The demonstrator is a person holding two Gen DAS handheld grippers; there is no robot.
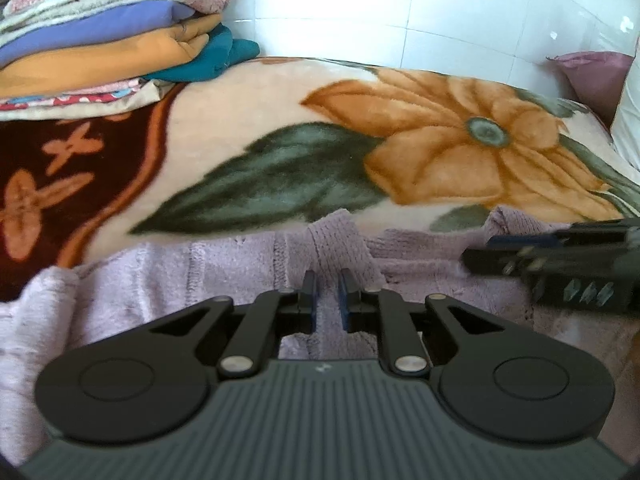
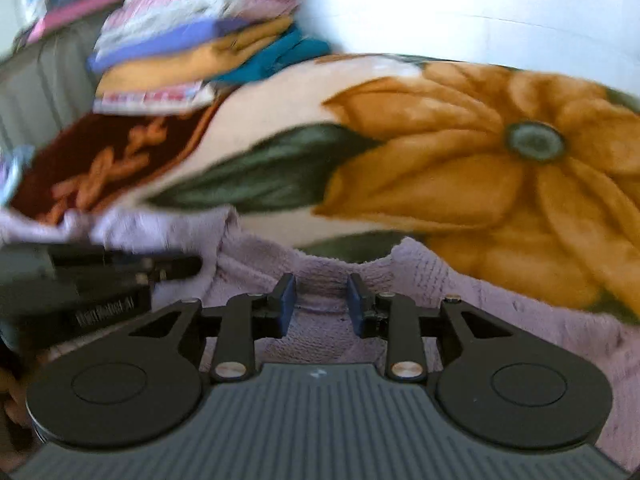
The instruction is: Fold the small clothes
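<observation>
Flowery blanket (image 1: pixel 280 92) is hosting my lilac knit (image 1: pixel 168 280): left gripper (image 1: pixel 328 294) is pinching a fold, right gripper (image 2: pixel 321 302) is hanging half-open and empty, probably regripping next.

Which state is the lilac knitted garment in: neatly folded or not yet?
Not yet: the lilac knitted garment lies rumpled across the floral blanket, one ridge raised.

Black grippers (image 1: pixel 328 280), blue-padded fingers (image 2: pixel 285 300)

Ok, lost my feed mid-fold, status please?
Left gripper shut on lilac knit garment. Right gripper open, jaws astride its edge, not gripping. Garment lies on floral blanket; nothing in the way.
</observation>
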